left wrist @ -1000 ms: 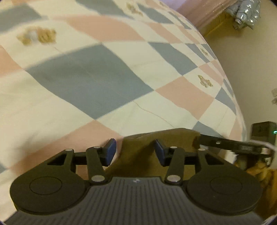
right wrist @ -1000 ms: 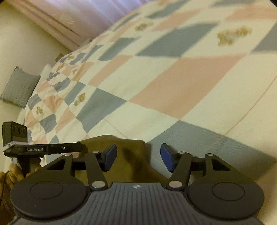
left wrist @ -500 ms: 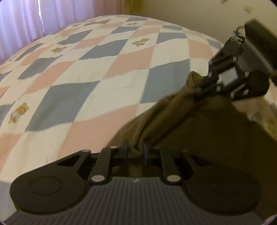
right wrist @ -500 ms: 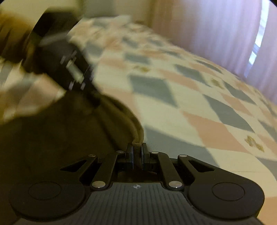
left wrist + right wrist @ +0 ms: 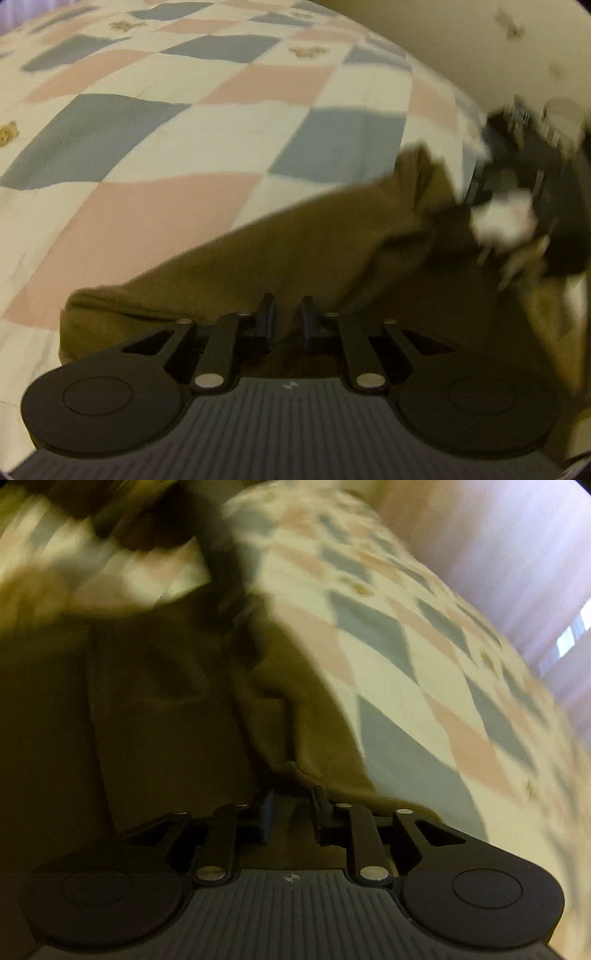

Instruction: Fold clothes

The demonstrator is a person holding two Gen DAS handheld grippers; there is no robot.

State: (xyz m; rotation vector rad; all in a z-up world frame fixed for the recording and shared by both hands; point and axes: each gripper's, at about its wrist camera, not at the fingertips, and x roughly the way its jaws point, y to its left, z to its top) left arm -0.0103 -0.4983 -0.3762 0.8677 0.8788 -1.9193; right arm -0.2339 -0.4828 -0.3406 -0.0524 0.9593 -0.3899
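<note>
Olive-brown cotton garment (image 5: 314,243), pinched 0.5 s ago, now lies on the checked bedspread (image 5: 184,122); both claws, left claw (image 5: 285,320) and right claw (image 5: 293,808), have parted slightly, releasing the fold.

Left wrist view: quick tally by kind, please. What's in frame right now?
Olive-brown garment: 1
Checked bedspread: 1
Tongs: 2, the left tongs and the right tongs, blurred
Total: 4

Bed with checked quilt (image 5: 155,206), olive-brown garment (image 5: 280,258) lying on it
</note>
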